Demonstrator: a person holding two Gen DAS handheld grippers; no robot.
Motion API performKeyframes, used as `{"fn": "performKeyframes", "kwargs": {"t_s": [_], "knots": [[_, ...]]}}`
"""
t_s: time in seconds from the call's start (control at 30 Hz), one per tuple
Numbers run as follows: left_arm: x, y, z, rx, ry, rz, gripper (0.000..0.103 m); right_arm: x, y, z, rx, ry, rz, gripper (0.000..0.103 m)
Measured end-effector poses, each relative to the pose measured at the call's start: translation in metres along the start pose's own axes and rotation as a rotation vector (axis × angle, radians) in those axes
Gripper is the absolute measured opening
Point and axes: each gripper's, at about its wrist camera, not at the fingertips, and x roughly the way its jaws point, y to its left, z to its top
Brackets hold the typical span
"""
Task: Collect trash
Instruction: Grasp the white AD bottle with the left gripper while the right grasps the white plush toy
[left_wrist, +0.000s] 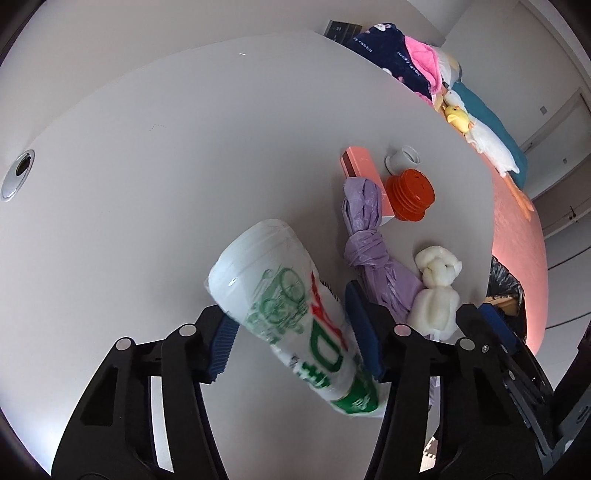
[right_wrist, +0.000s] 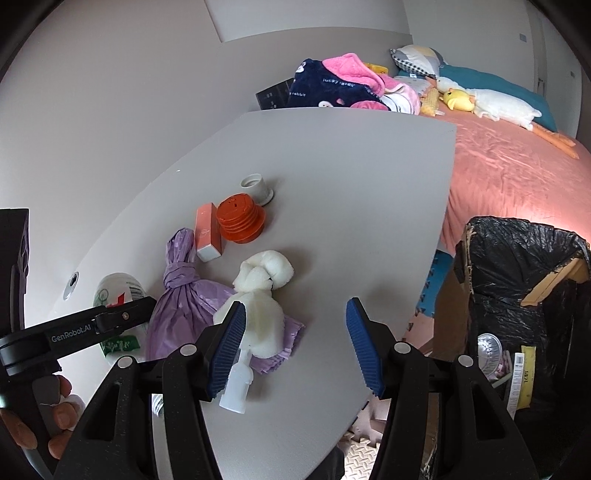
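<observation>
My left gripper (left_wrist: 291, 343) is shut on a white plastic cup with green and red print (left_wrist: 291, 314), held tilted above the grey table (left_wrist: 184, 166). The cup also shows in the right wrist view (right_wrist: 116, 295), behind the left gripper's finger (right_wrist: 125, 315). My right gripper (right_wrist: 295, 343) is open and empty over the table's front edge. On the table lie a knotted purple bag (right_wrist: 181, 306), a white foam wad (right_wrist: 262, 295), a small white bottle (right_wrist: 238, 384), a pink box (right_wrist: 208, 230), an orange ribbed lid (right_wrist: 242, 218) and a small white cup (right_wrist: 256, 186).
A cardboard bin lined with a black bag (right_wrist: 517, 266) stands on the floor right of the table, with some trash inside. A bed with a pink sheet (right_wrist: 498, 166), plush toys and blankets lies beyond. A round cable hole (left_wrist: 18, 173) sits at the table's left.
</observation>
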Motion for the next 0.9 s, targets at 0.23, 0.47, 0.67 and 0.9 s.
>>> {"fn": "performKeyframes", "kwargs": {"t_s": [0.23, 0.47, 0.67, 0.9], "knots": [[0.003, 0.000, 0.004, 0.011, -0.024, -0.042, 0.046, 0.007, 0.009, 0.003, -0.015, 0.004, 0.051, 0.058], [-0.013, 0.006, 0.011, 0.011, -0.071, -0.047, 0.045, 0.011, 0.023, 0.004, -0.039, 0.017, 0.085, 0.058], [-0.025, 0.019, 0.016, -0.011, -0.102, -0.048, 0.045, 0.021, 0.033, 0.002, -0.088, 0.026, 0.079, 0.030], [-0.046, 0.021, 0.019, -0.011, -0.147, -0.072, 0.045, -0.005, 0.027, 0.010, -0.064, -0.057, 0.122, 0.021]]}}
